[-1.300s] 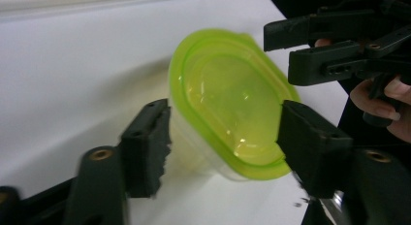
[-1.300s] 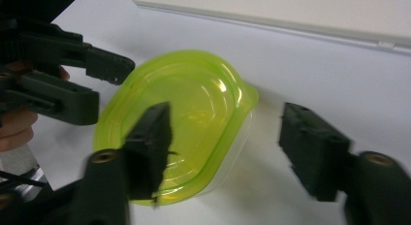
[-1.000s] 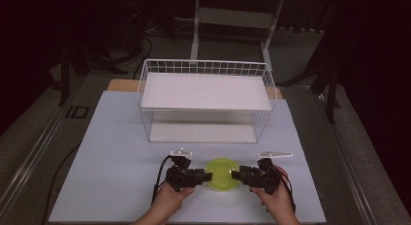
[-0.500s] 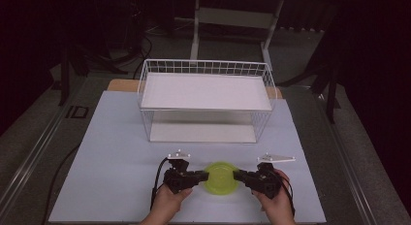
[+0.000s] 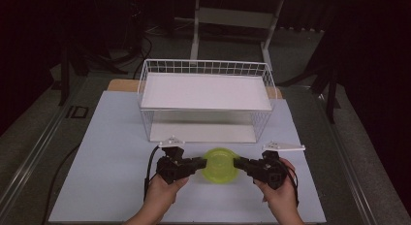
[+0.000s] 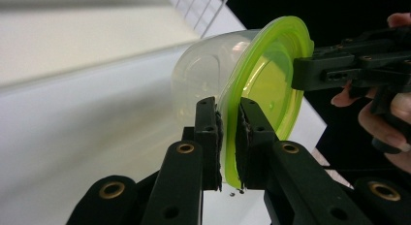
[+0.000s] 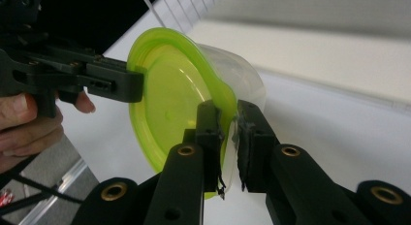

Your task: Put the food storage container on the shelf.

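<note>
A small clear tub (image 5: 220, 165) with a bright green lid (image 6: 264, 84), low at the near edge of the table (image 5: 106, 137), in front of the white wire rack (image 5: 206, 96); held up between both tools, tipped so the lid faces the person (seen well in both gripper views); pinched at the lid's rim on each side. Left gripper (image 5: 199, 163) closed tight on the rim, jaws nearly together with only the thin green edge between them; right gripper (image 5: 238, 163) the same on the other side, jaws squeezed on the rim. Lid on the tub, not yet off, as far as can be seen; nothing to see inside the tub. So far: tub caught and lifted by both tools, a good firm hold. Left to do, at a guess: carry it forward and set it on the rack, top shelf or bottom one, hard to say which. Rack bare, both shelves free; hands (image 5: 162, 193) low at the bottom edge, close together.
</note>
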`<state>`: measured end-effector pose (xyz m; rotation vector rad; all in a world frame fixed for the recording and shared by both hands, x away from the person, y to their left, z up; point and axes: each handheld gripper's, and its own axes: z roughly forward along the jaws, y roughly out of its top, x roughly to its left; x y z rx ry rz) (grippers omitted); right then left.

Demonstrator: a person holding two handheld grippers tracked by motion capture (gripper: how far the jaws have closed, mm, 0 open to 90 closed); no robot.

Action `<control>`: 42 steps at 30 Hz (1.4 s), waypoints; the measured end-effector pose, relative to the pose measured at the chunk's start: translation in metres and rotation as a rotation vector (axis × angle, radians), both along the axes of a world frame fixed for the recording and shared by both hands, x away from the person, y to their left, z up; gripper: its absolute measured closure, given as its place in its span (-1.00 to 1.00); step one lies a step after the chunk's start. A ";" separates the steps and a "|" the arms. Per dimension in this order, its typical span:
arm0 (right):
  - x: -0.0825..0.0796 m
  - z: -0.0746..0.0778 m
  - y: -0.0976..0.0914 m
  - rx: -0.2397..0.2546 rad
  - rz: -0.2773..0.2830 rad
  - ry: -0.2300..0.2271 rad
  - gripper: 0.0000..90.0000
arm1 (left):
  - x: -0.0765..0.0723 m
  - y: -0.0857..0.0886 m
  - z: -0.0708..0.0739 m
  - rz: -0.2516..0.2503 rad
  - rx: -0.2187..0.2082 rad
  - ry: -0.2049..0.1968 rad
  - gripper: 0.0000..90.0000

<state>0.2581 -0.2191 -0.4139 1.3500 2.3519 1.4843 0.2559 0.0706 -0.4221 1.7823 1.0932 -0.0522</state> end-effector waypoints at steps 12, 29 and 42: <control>0.016 0.051 0.015 0.048 -0.007 -0.067 0.79 | 0.013 0.016 0.059 0.031 -0.007 -0.075 0.82; 0.051 0.102 0.036 0.038 -0.021 -0.097 0.78 | 0.039 0.032 0.108 0.073 -0.010 -0.118 0.82; 0.092 0.125 0.045 0.049 -0.046 -0.073 0.78 | 0.080 0.040 0.129 0.082 -0.022 -0.101 0.82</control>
